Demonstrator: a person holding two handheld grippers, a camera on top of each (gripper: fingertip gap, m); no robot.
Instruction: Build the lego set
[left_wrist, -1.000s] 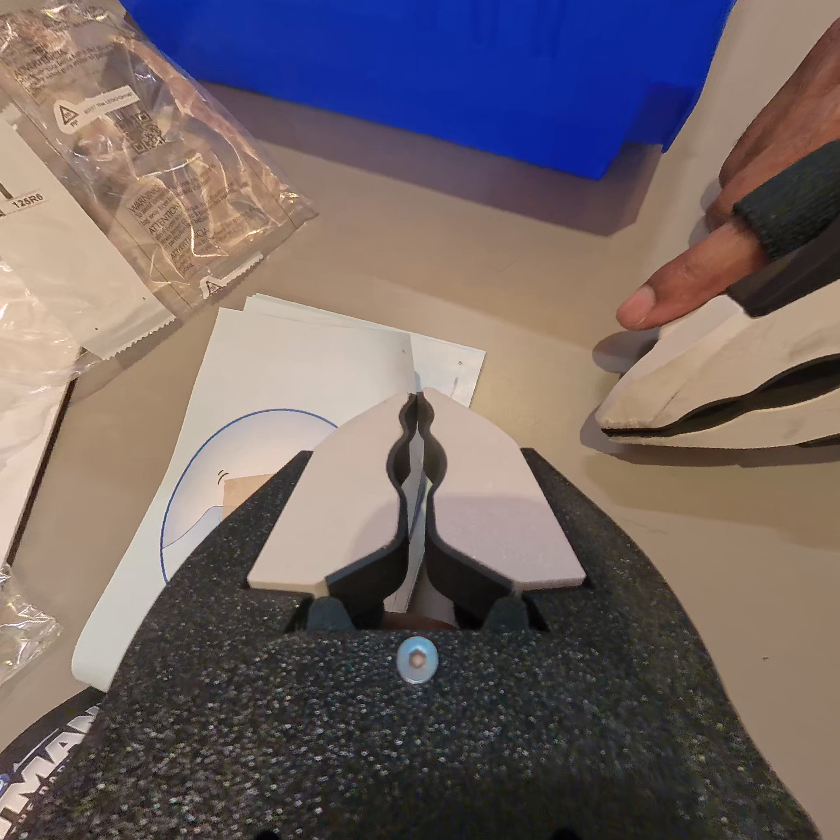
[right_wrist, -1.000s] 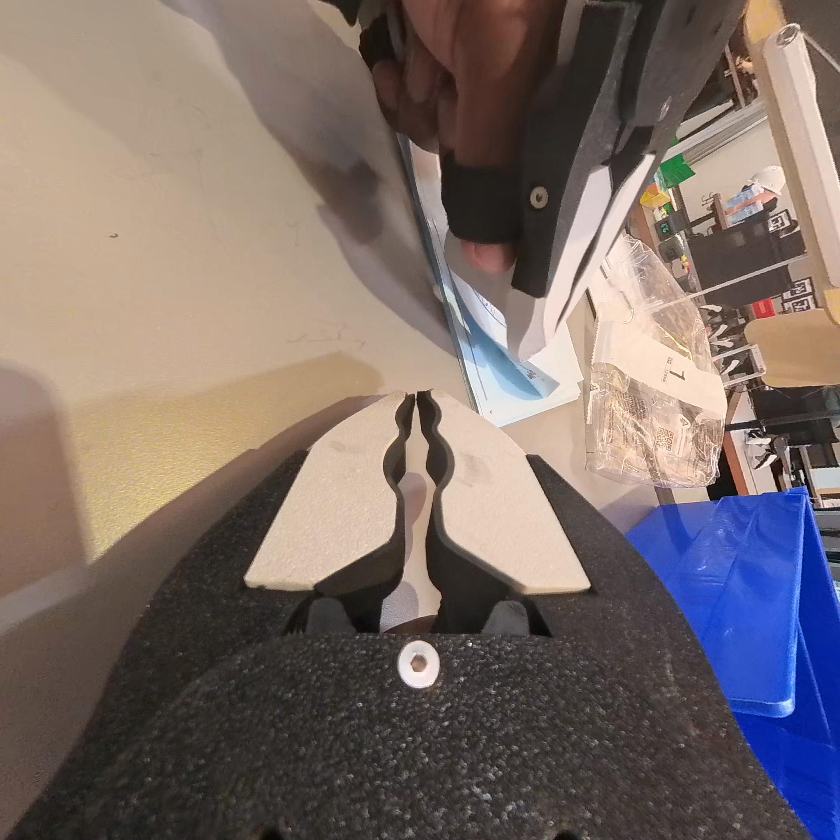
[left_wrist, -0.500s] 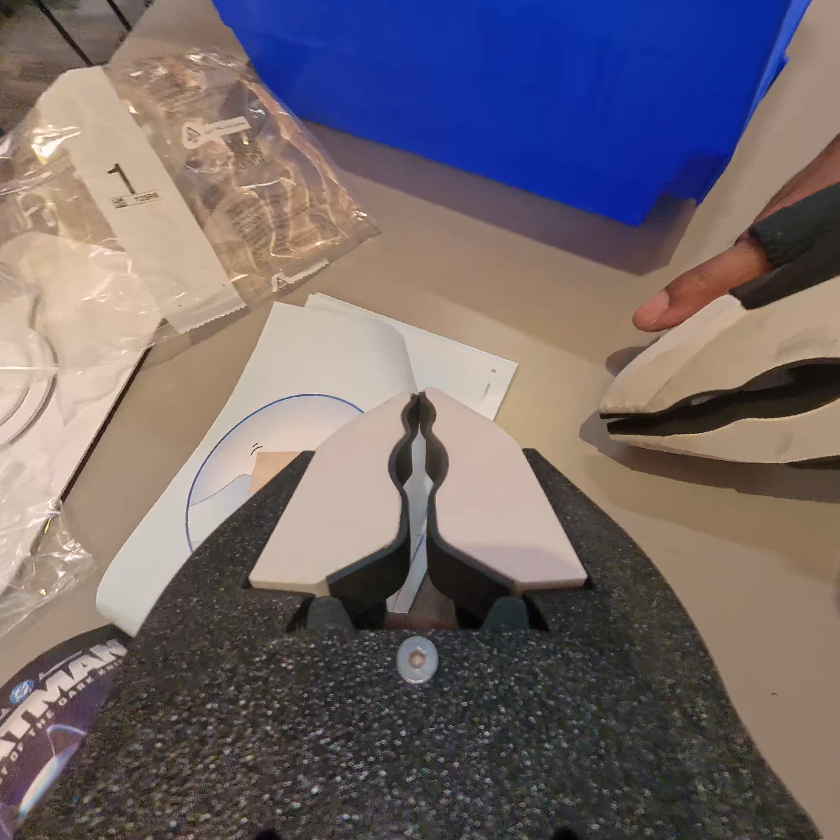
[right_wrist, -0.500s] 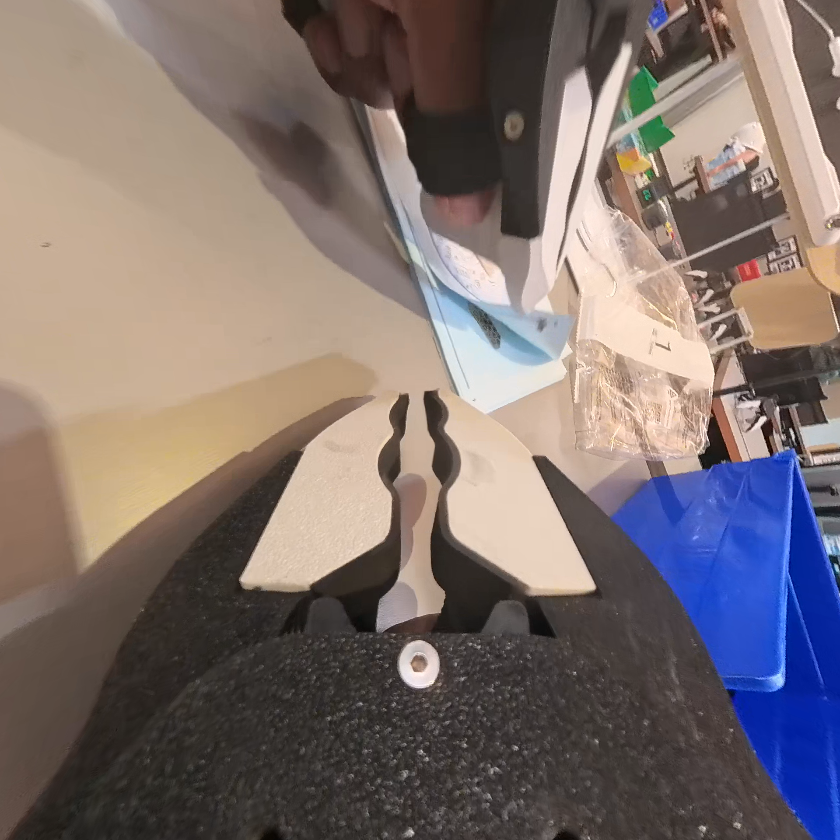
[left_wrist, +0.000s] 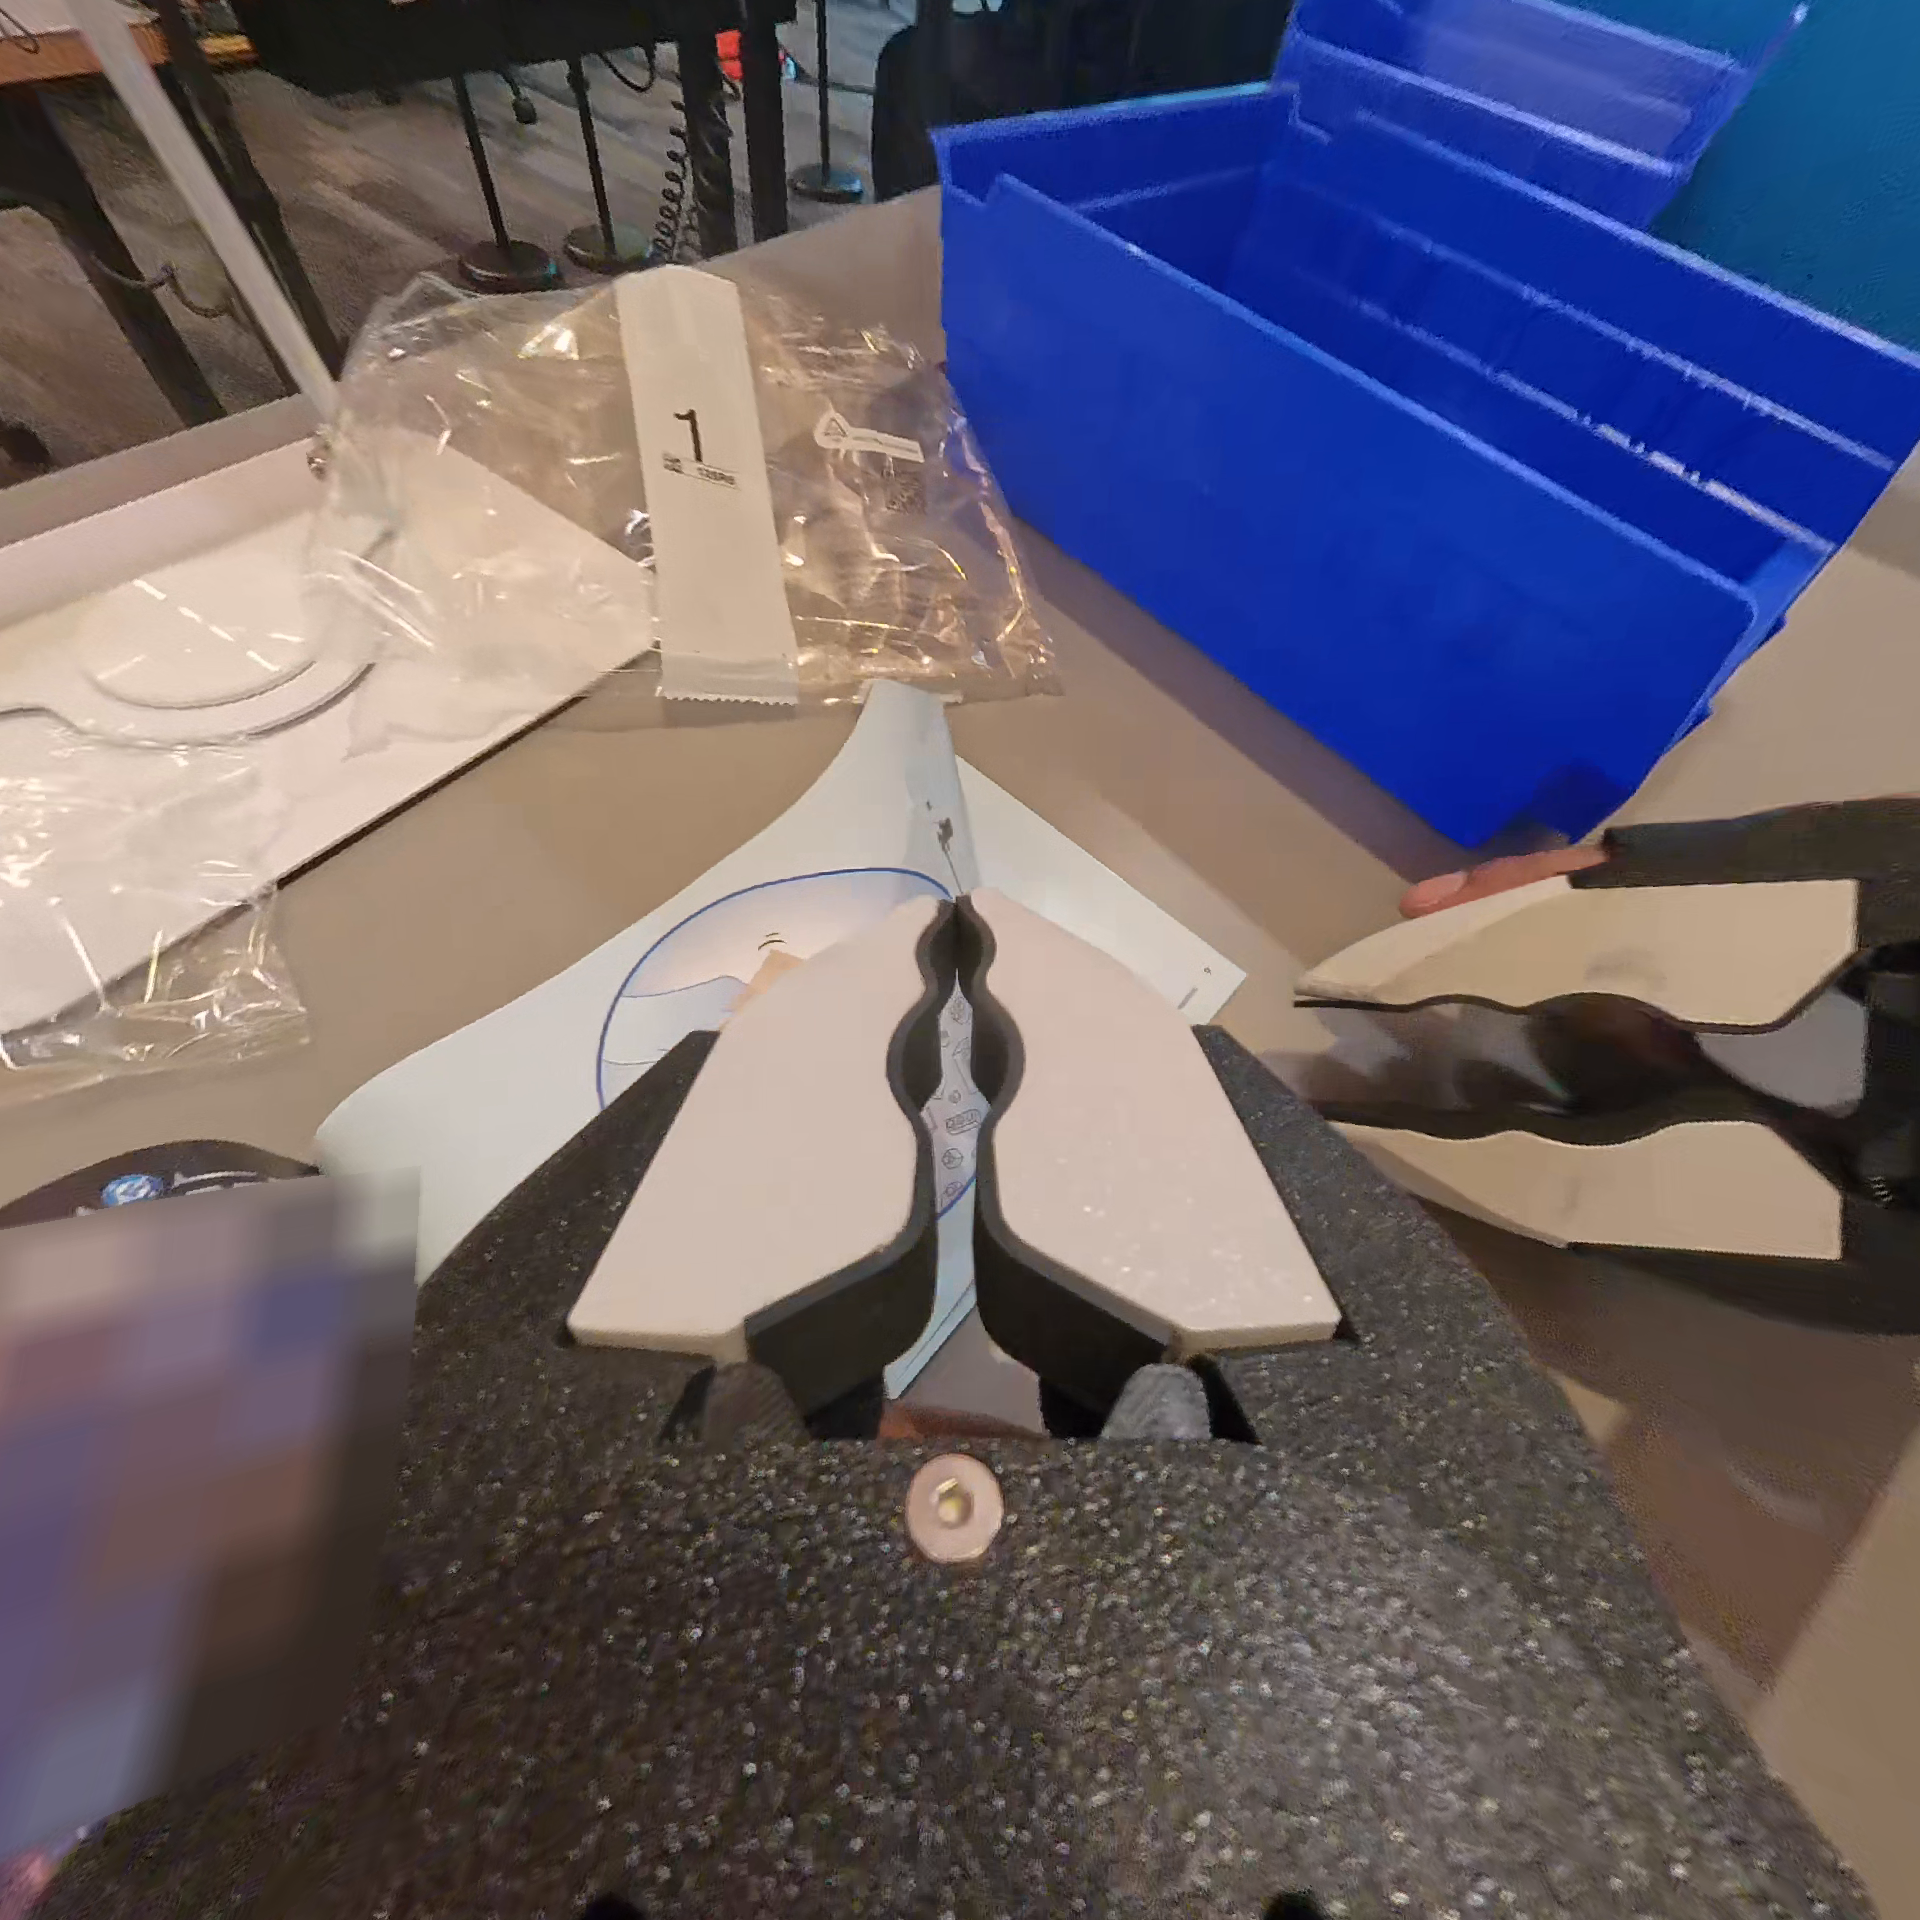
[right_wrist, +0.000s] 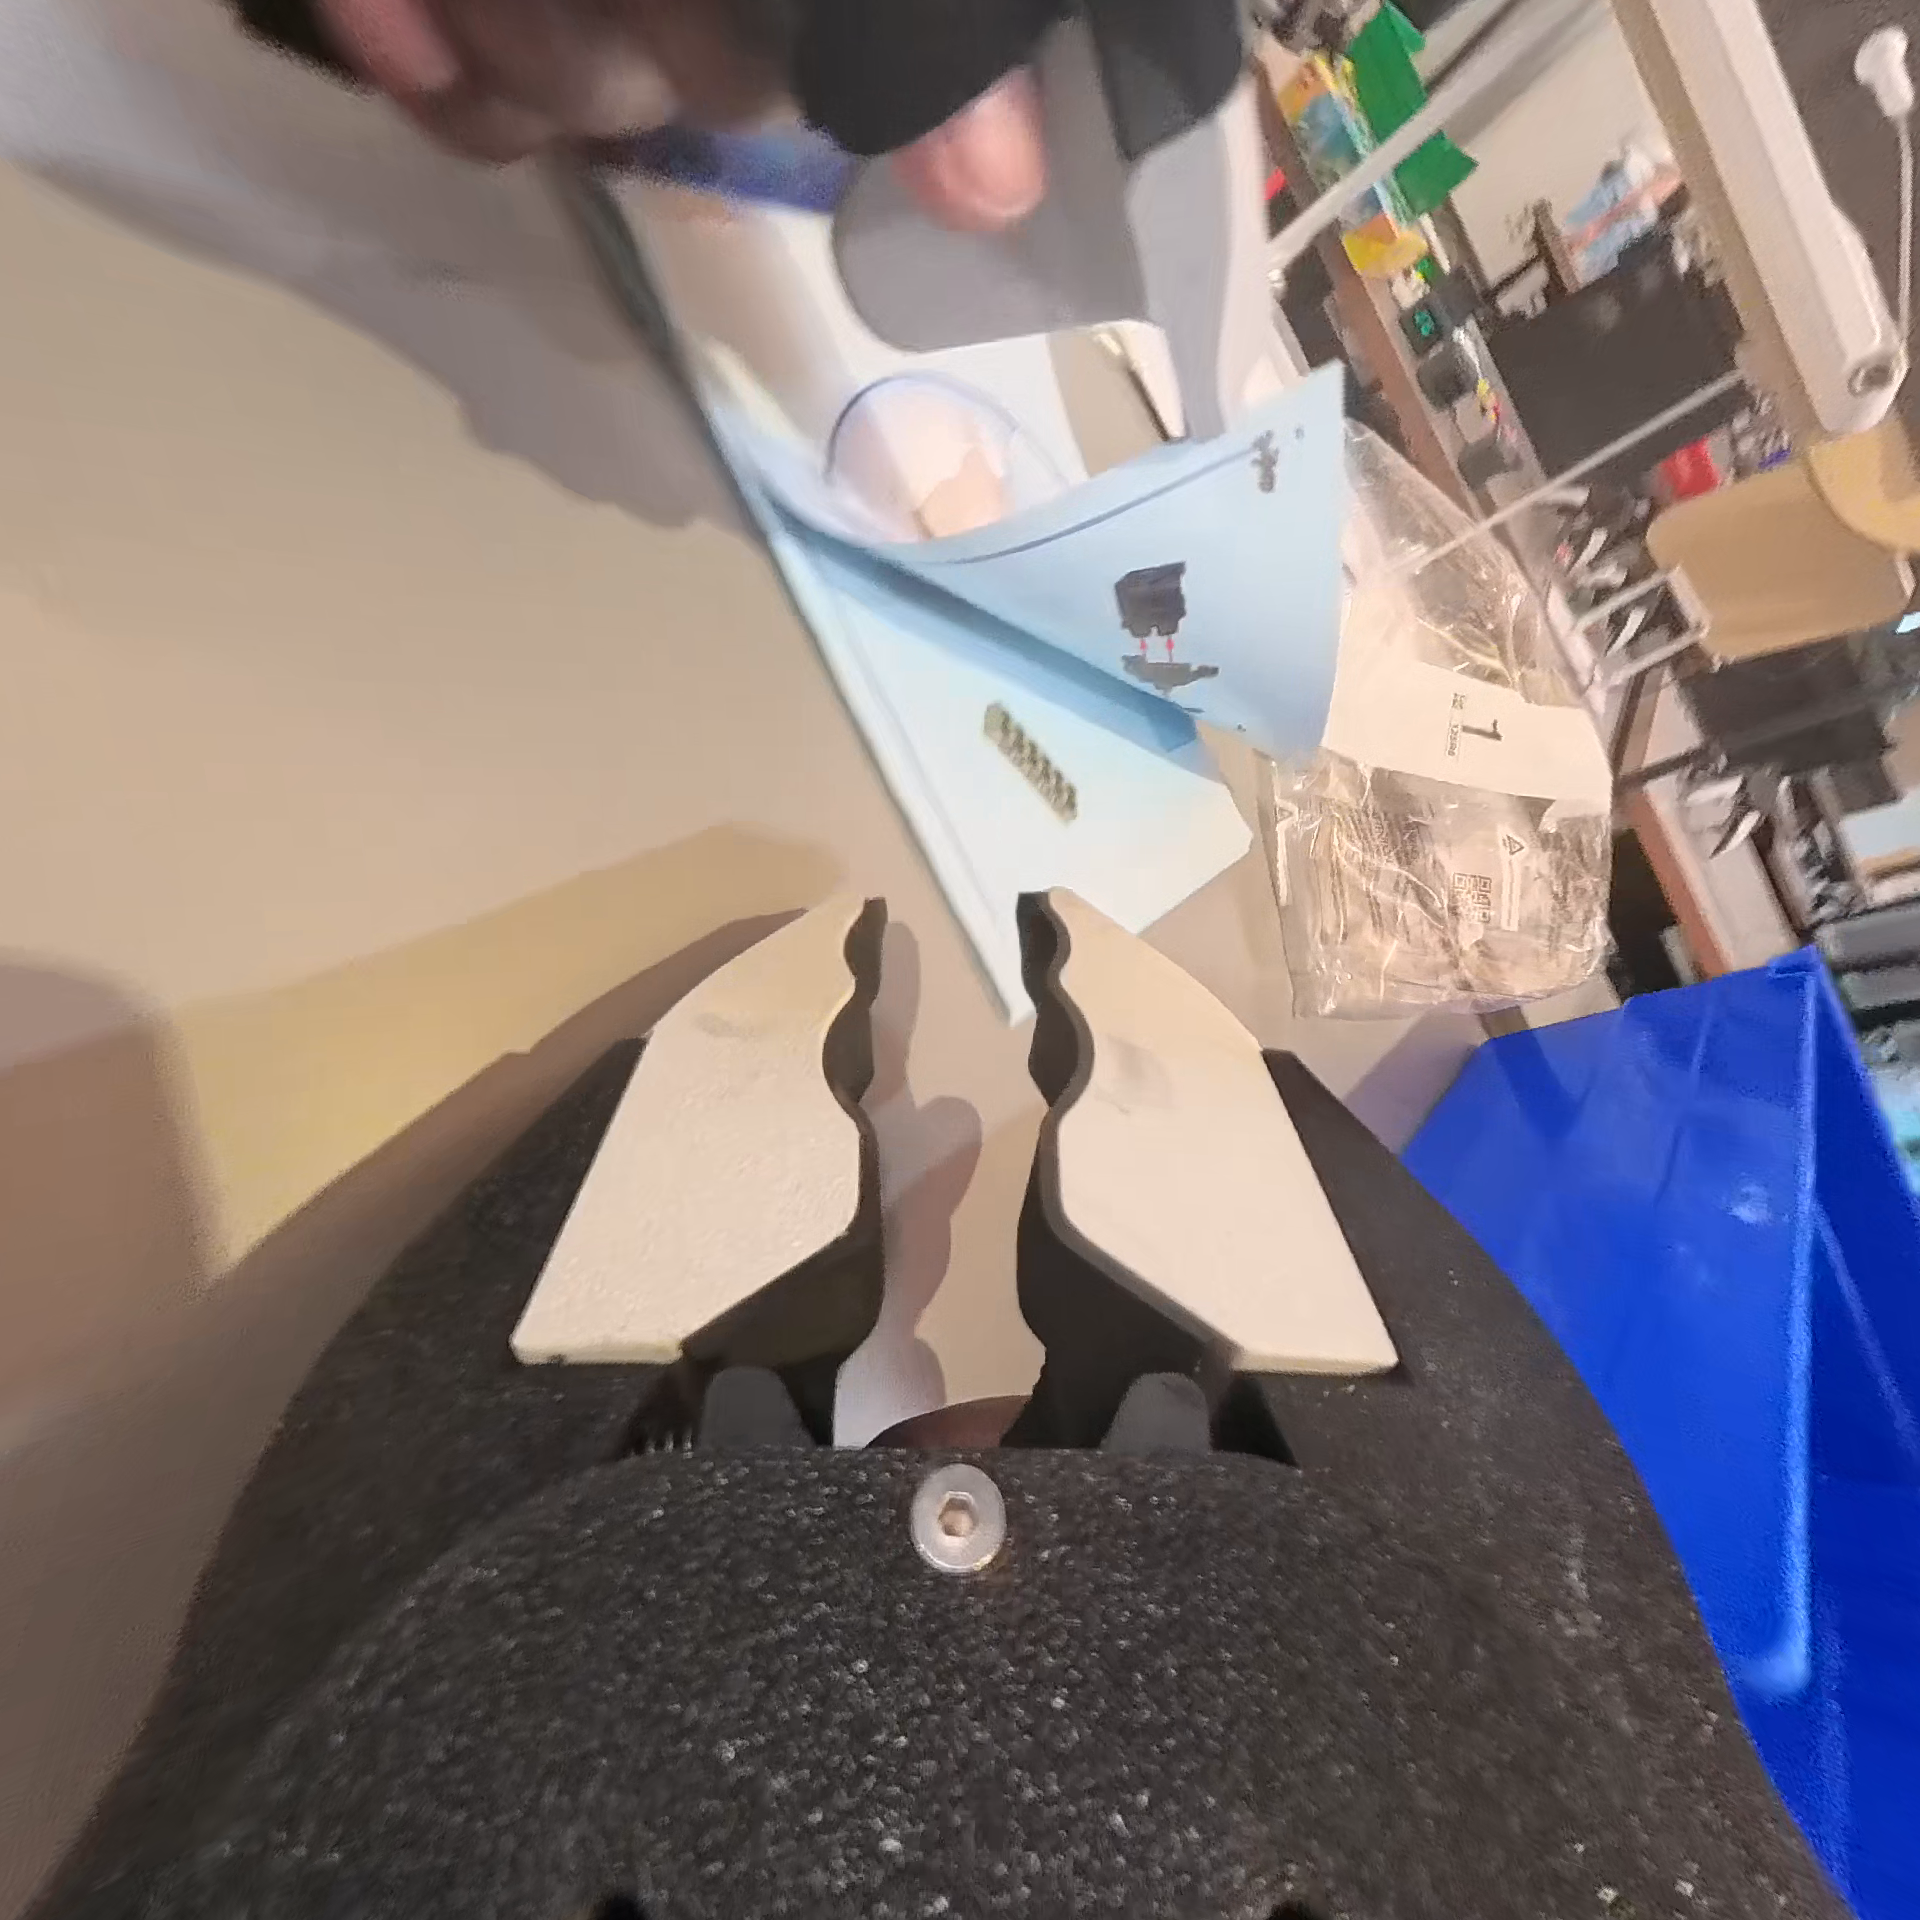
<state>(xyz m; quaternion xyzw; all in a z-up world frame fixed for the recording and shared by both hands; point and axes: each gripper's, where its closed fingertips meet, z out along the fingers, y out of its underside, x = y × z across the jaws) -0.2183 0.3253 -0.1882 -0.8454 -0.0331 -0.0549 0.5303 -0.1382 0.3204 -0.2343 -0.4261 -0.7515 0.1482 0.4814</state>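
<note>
My left gripper (left_wrist: 956, 909) is shut on one page (left_wrist: 831, 831) of a pale blue-and-white instruction booklet (left_wrist: 1091, 914) and holds that page curled up off the tan table. The right wrist view shows the same lifted page (right_wrist: 1195, 582) fanned above the booklet (right_wrist: 1039, 831), with the left gripper (right_wrist: 987, 270) blurred at the top. My right gripper (right_wrist: 951, 914) is open with nothing between its fingers, just short of the booklet's near corner. It also shows at the right of the left wrist view (left_wrist: 1320, 1049), lying on its side with its jaws apart.
A clear plastic bag of small parts (left_wrist: 727, 488) with a white strip lies behind the booklet, also seen in the right wrist view (right_wrist: 1434, 862). A blue bin (left_wrist: 1403, 416) stands at the back right. A white cardboard sheet (left_wrist: 208, 623) under clear plastic lies at the left. Left tips to right tips: about 10 centimetres.
My left gripper has risen and tilted up, lifting the gripped page higher off the booklet. My right gripper's jaws have opened from nearly shut, on nothing.
</note>
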